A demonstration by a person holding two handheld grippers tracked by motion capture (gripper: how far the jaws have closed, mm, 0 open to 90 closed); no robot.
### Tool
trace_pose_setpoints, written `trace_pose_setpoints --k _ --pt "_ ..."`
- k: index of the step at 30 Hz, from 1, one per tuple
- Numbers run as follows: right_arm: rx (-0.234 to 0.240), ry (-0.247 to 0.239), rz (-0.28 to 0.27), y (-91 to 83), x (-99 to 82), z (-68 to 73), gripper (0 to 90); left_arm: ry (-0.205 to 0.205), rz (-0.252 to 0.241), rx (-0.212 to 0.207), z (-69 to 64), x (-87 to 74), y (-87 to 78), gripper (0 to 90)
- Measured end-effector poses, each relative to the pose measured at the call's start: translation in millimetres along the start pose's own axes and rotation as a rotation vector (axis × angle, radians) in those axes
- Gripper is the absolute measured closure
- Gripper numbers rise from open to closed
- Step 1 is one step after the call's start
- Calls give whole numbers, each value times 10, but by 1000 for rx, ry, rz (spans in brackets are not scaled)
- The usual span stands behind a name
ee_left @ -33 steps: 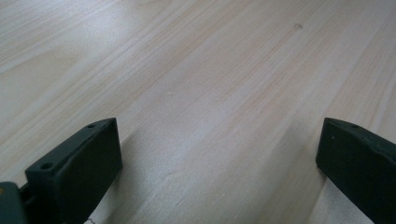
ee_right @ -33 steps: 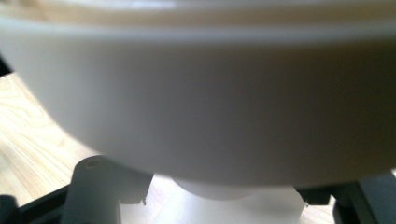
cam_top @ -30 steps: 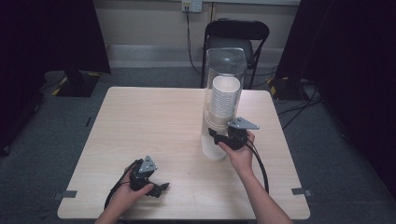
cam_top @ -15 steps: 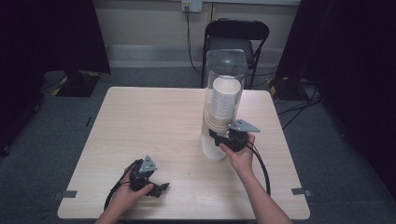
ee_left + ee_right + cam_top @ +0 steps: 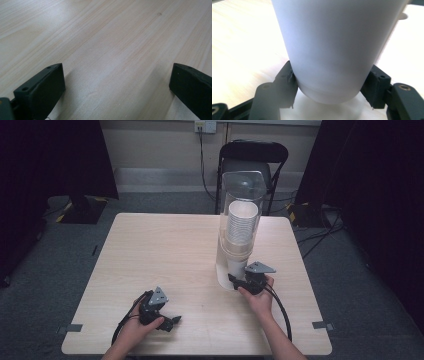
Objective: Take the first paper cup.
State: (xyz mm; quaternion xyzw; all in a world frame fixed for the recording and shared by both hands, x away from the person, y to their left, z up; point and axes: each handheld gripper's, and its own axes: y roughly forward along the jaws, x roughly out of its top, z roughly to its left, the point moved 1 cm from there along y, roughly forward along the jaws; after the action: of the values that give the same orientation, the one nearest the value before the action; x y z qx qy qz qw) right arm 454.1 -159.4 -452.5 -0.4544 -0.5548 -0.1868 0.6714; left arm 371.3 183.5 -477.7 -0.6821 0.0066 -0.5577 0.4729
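You are in a bare test room or lab: one plain wooden table (image 5: 165,250) on grey carpet (image 5: 55,255), black curtains (image 5: 55,155) at both sides, a folding chair (image 5: 254,157), cables (image 5: 320,232) and a wall socket (image 5: 205,126).

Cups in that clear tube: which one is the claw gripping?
The bottom cup, poking out beneath the tube. The right claw pinches its base; the others sit stacked above.

I see pale matt wood grain on the bench (image 5: 112,37). The cup (image 5: 334,45) looks smooth, matt white paper. The dispenser tube (image 5: 243,195) is clear glossy plastic; my tools' black jaws look matt plastic.
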Motion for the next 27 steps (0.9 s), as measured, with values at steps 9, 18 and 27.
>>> trace_pose_setpoints --k 9,18,27 --pt "22 -66 131 -22 -11 -122 368 3 -3 2 2 6 7 0" --pt "26 -83 176 -159 -87 -248 365 7 -2 3 3 6 6 0" --pt "-64 -6 176 -346 -229 -538 363 0 -3 0 -1 5 9 0"
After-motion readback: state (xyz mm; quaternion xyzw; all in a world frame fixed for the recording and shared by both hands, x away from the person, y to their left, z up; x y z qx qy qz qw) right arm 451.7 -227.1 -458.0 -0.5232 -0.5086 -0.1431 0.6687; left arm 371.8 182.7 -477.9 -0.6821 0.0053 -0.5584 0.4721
